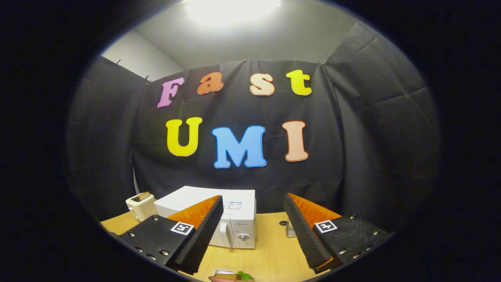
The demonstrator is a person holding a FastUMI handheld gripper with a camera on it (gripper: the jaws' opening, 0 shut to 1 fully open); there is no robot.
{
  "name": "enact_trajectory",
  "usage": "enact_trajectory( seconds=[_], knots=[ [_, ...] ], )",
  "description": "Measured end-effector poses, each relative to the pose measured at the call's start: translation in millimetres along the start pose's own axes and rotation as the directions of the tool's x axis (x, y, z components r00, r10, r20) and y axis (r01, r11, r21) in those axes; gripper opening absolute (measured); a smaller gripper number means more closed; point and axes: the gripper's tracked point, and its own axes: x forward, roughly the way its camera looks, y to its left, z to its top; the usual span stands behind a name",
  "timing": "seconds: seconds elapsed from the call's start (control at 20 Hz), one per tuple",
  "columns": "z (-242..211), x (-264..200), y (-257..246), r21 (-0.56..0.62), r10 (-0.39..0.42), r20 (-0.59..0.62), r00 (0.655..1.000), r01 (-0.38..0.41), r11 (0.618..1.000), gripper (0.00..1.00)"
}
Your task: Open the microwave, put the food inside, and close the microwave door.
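Note:
A white microwave (219, 213) stands on the wooden table (270, 246), its door shut, with a handle and a round knob on its front. It sits beyond my left finger (203, 231), which covers part of its front. The food (231, 276), on a small white dish with something green beside it, lies on the table near me, low between the fingers. My gripper (252, 231) hangs above the table, open wide, with nothing between its fingers.
A cream toaster (141, 205) holding a slice of bread stands left of the microwave. A small metallic object (290, 229) rests on the table just beside my right finger (307, 235). Black cloth walls close the booth behind and at both sides.

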Motion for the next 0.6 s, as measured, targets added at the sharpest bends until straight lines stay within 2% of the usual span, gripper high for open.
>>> enact_trajectory(
  seconds=[0.25, 0.6],
  knots=[
    [-5, 1, 8, 0.007, 0.012, 0.025, 1.0, -0.012, 1.0, 0.97],
    [-49, 22, 43, 0.033, 0.081, -0.012, 0.997, -0.08, 0.996, 0.97]
  ],
)
